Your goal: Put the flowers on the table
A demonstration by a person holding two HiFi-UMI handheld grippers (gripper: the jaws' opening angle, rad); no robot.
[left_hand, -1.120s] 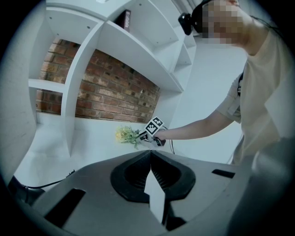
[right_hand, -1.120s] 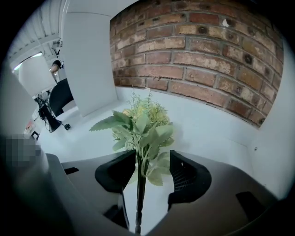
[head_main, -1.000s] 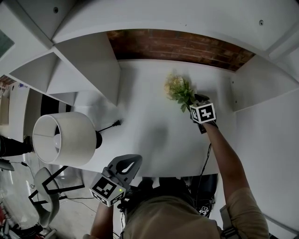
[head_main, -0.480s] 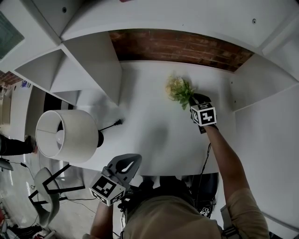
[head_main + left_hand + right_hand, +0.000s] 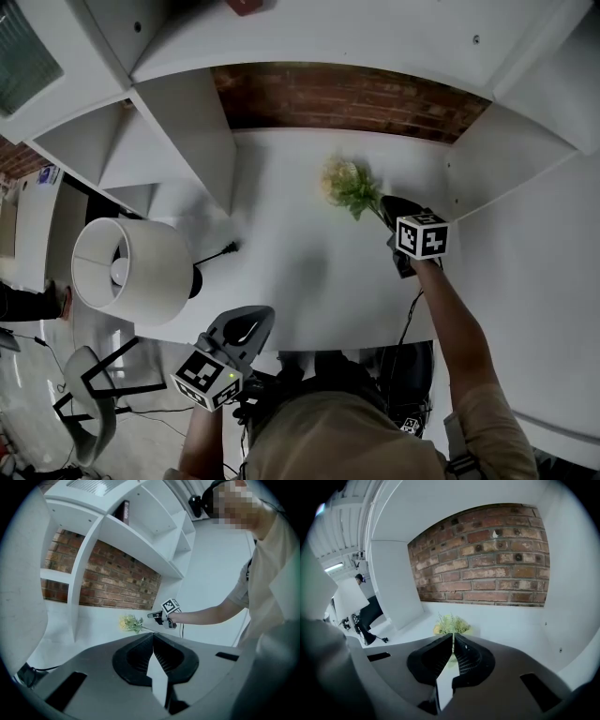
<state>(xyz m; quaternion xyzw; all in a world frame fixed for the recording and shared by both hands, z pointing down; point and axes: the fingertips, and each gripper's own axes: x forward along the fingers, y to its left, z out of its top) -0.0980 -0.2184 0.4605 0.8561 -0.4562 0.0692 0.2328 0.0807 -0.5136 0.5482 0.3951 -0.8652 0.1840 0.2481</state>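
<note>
White table point(image 5: 300, 281) under the brick wall point(image 5: 347, 98): my right gripper point(image 5: 384, 204) has just been closing and now clamps the stem of the flowers point(image 5: 345, 185), which sit near that wall. My left gripper point(image 5: 248, 323) is closed with nothing in it. I judge the grasp is made, so next I should carry them gently and lay them down.

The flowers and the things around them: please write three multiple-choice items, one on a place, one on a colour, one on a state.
1. In the head view, where does the lamp stand?
A. at the left end of the table
B. behind the flowers
C. at the table's right end

2. What colour are the blooms?
A. red
B. pale yellow
C. blue

3. How is the right gripper?
A. open and empty
B. shut on the flowers' stem
C. shut on a cable

Answers:
1 A: the lamp is at the left edge, far from the flowers.
2 B: the blooms look pale yellow among green leaves.
3 B: its jaws meet with the thin stem between them.
</note>
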